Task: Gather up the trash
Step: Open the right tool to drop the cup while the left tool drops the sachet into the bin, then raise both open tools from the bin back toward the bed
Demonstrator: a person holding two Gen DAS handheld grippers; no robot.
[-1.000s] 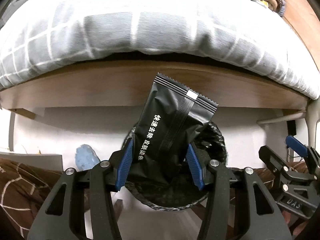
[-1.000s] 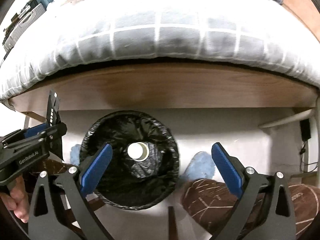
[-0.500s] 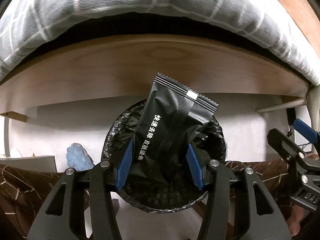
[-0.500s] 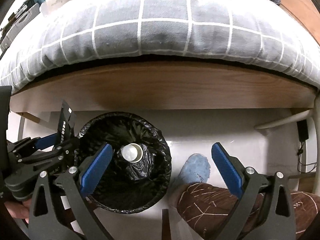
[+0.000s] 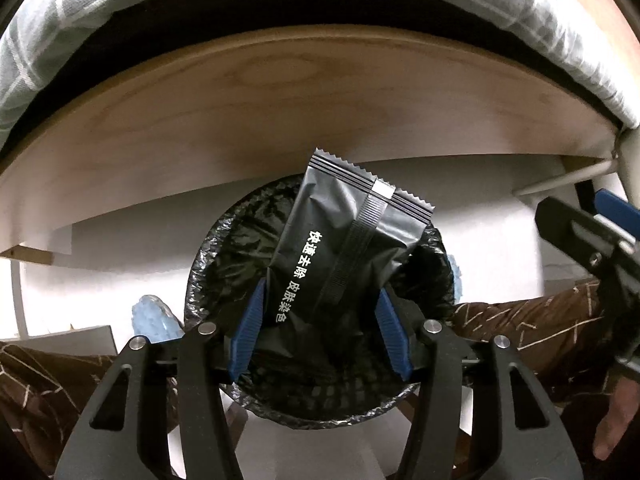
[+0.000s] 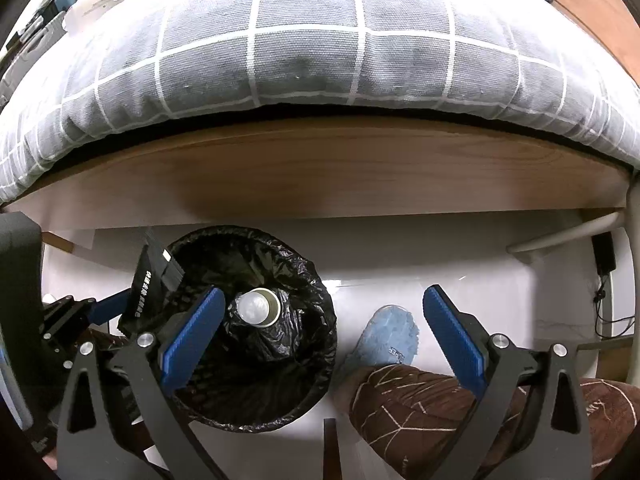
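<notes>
My left gripper (image 5: 320, 320) is shut on a black foil packet (image 5: 340, 248) with white Chinese print, held upright just above the open mouth of a round bin lined with a black bag (image 5: 224, 264). In the right wrist view the same bin (image 6: 308, 344) stands on the floor at lower left, with a white cup (image 6: 258, 306) inside it, and the left gripper (image 6: 104, 312) holds the packet (image 6: 154, 276) over the bin's left rim. My right gripper (image 6: 320, 332) is open and empty, to the right of the bin.
A bed with a grey checked quilt (image 6: 320, 48) and a wooden side board (image 6: 320, 168) overhangs the bin. The person's brown-trousered legs (image 6: 420, 400) and blue slippers (image 6: 392, 340) flank the bin on a white floor. A cable and plug (image 6: 604, 256) are at far right.
My left gripper has moved down and forward with the packet, so the bin mouth now lies right under it. The right gripper has drifted right and stayed open.
</notes>
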